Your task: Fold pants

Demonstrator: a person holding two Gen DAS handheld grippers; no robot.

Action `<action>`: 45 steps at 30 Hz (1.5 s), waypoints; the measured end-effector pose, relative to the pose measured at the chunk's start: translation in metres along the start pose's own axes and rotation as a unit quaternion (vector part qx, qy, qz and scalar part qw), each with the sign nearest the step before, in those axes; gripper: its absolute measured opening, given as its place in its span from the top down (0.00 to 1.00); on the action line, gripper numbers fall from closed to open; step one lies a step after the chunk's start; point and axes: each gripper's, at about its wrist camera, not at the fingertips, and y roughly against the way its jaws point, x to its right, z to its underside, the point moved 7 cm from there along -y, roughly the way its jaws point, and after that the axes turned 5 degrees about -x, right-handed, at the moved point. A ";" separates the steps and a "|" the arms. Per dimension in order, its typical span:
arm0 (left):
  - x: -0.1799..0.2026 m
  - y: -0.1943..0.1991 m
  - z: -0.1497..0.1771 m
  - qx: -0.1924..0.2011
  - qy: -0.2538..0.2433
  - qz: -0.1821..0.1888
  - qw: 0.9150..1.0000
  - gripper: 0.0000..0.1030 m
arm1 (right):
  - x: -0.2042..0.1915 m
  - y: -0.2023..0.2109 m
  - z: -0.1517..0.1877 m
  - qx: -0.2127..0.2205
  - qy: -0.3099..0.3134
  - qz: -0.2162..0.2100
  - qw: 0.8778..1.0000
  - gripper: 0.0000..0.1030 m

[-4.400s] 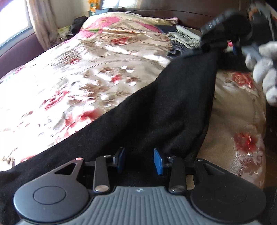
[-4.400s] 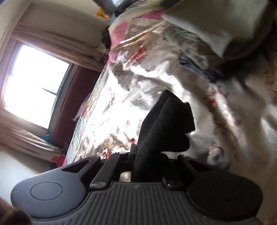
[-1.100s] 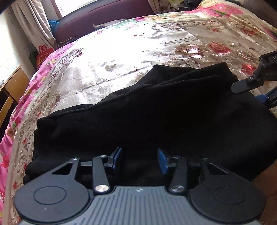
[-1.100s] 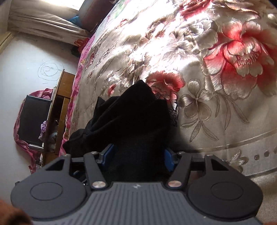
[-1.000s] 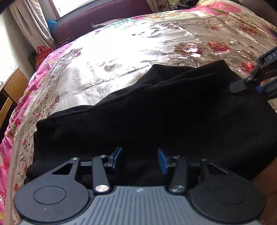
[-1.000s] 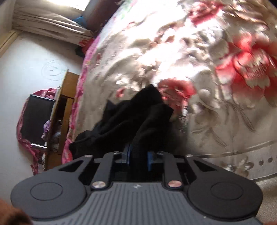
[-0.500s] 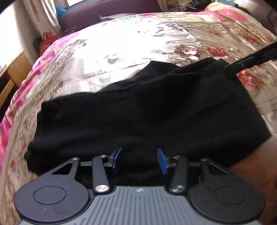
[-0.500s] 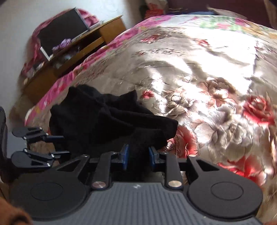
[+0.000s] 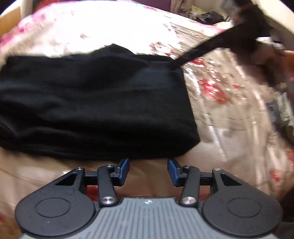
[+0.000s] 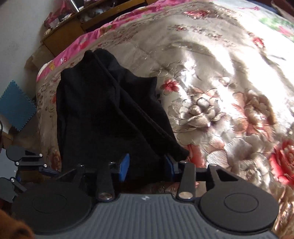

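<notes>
The black pants [image 9: 95, 103] lie folded in a thick bundle on the floral bedspread [image 9: 229, 117]. My left gripper [image 9: 148, 171] is open and empty, just off the bundle's near edge. My right gripper [image 10: 146, 168] is open, its blue pads wide on either side of the bundle's corner [image 10: 176, 152]. In the left wrist view the right gripper [image 9: 216, 44] shows blurred, reaching to the bundle's far right corner. In the right wrist view the pants [image 10: 102, 117] stretch away toward the bed's edge, and the left gripper [image 10: 27, 161] sits at the left.
A wooden cabinet [image 10: 73, 23] with clutter stands beyond the bed's pink edge [image 10: 77, 47]. A blue foam mat [image 10: 14, 104] lies on the floor at left. Clothes lie piled at the far end of the bed [image 9: 207, 14].
My right gripper has opened and let go of the pants corner. My left gripper has pulled back off the bundle and stayed open. The bundle now lies flat on the bed.
</notes>
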 end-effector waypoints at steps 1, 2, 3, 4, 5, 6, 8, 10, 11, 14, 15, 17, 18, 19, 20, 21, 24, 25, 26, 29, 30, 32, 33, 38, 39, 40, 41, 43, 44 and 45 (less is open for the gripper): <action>-0.002 -0.002 0.000 -0.005 0.007 0.005 1.000 0.43 | 0.000 -0.006 -0.004 -0.020 0.010 -0.018 1.000 0.58; -0.003 -0.001 0.000 -0.003 0.012 0.004 1.000 0.43 | -0.002 -0.008 -0.006 -0.040 0.020 -0.034 0.998 0.58; -0.005 0.000 -0.001 0.001 0.016 -0.001 1.000 0.43 | -0.004 -0.007 -0.007 -0.060 0.026 -0.056 0.996 0.58; -0.005 0.001 -0.002 0.003 0.021 -0.011 1.000 0.43 | -0.007 -0.004 -0.007 -0.079 0.033 -0.085 0.993 0.58; -0.002 0.002 -0.001 0.006 0.028 -0.025 0.999 0.43 | -0.008 0.001 -0.008 -0.091 0.042 -0.109 0.989 0.58; 0.001 0.004 -0.001 0.010 0.035 -0.038 0.999 0.43 | -0.008 0.005 -0.009 -0.102 0.053 -0.130 0.985 0.58; 0.009 0.009 0.003 0.018 0.048 -0.066 0.996 0.43 | 0.000 0.007 -0.018 -0.097 0.059 -0.147 0.983 0.58; 0.015 0.010 0.006 0.021 0.063 -0.094 0.993 0.43 | 0.009 -0.002 -0.025 -0.098 0.049 -0.177 0.978 0.58; 0.020 0.010 0.007 0.025 0.069 -0.105 0.992 0.43 | 0.011 -0.010 -0.026 -0.107 0.050 -0.187 0.975 0.58; 0.030 0.008 0.010 0.044 0.074 -0.126 0.988 0.43 | 0.007 -0.040 -0.027 -0.136 0.037 -0.239 0.961 0.58; 0.030 0.006 0.011 0.046 0.073 -0.129 0.988 0.43 | 0.002 -0.046 -0.027 -0.147 0.029 -0.257 0.955 0.58; 0.028 0.005 0.011 0.043 0.075 -0.124 0.988 0.43 | -0.012 -0.045 -0.028 -0.158 0.049 -0.265 0.950 0.74; 0.025 0.006 0.012 0.042 0.077 -0.120 0.989 0.43 | -0.015 -0.040 -0.027 -0.158 0.061 -0.254 0.952 0.80; 0.023 0.009 0.011 0.042 0.081 -0.119 0.989 0.43 | -0.013 -0.038 -0.026 -0.165 0.063 -0.234 0.956 0.90; 0.021 0.012 0.011 0.043 0.085 -0.123 0.988 0.42 | -0.007 -0.039 -0.025 -0.176 0.055 -0.206 0.961 0.95; 0.018 0.015 0.009 0.044 0.089 -0.122 0.987 0.43 | 0.002 -0.039 -0.026 -0.187 0.042 -0.175 0.966 0.96; 0.022 0.022 0.002 0.062 0.105 -0.109 0.987 0.42 | 0.014 -0.028 -0.038 -0.190 -0.003 -0.140 0.972 0.97; 0.022 0.025 0.000 0.071 0.111 -0.108 0.985 0.42 | 0.009 -0.023 -0.043 -0.186 0.004 -0.135 0.973 0.97; 0.022 0.027 -0.002 0.078 0.120 -0.106 0.984 0.42 | 0.005 -0.019 -0.046 -0.184 0.014 -0.135 0.973 0.97; 0.019 0.027 -0.001 0.089 0.165 -0.092 0.978 0.40 | 0.006 -0.030 -0.046 -0.198 0.039 -0.102 0.974 0.97; 0.017 0.023 0.001 0.087 0.185 -0.086 0.975 0.39 | 0.006 -0.037 -0.045 -0.206 0.024 -0.104 0.973 0.97; 0.014 0.019 0.004 0.084 0.208 -0.090 0.970 0.39 | -0.001 -0.047 -0.044 -0.215 0.012 -0.140 0.966 0.92; 0.013 0.020 0.005 0.088 0.210 -0.094 0.969 0.39 | -0.002 -0.050 -0.043 -0.214 0.005 -0.159 0.964 0.90; 0.008 0.022 -0.007 0.113 0.212 -0.092 0.966 0.39 | 0.007 -0.063 -0.039 -0.214 -0.007 -0.175 0.961 0.91; 0.006 0.019 -0.009 0.112 0.216 -0.092 0.966 0.39 | 0.005 -0.063 -0.039 -0.212 -0.002 -0.170 0.962 0.91; 0.004 0.019 -0.010 0.107 0.216 -0.094 0.966 0.39 | 0.000 -0.057 -0.037 -0.206 0.013 -0.163 0.965 0.93; 0.004 0.022 -0.010 0.105 0.212 -0.096 0.967 0.40 | -0.006 -0.054 -0.035 -0.201 0.032 -0.150 0.968 0.96; 0.007 0.025 -0.008 0.094 0.205 -0.107 0.968 0.40 | -0.013 -0.046 -0.036 -0.200 0.054 -0.115 0.971 0.97; 0.008 0.028 -0.005 0.087 0.203 -0.114 0.969 0.40 | -0.015 -0.041 -0.037 -0.197 0.061 -0.099 0.974 0.98; 0.008 0.032 -0.003 0.084 0.200 -0.122 0.969 0.40 | -0.012 -0.038 -0.040 -0.193 0.058 -0.091 0.975 0.98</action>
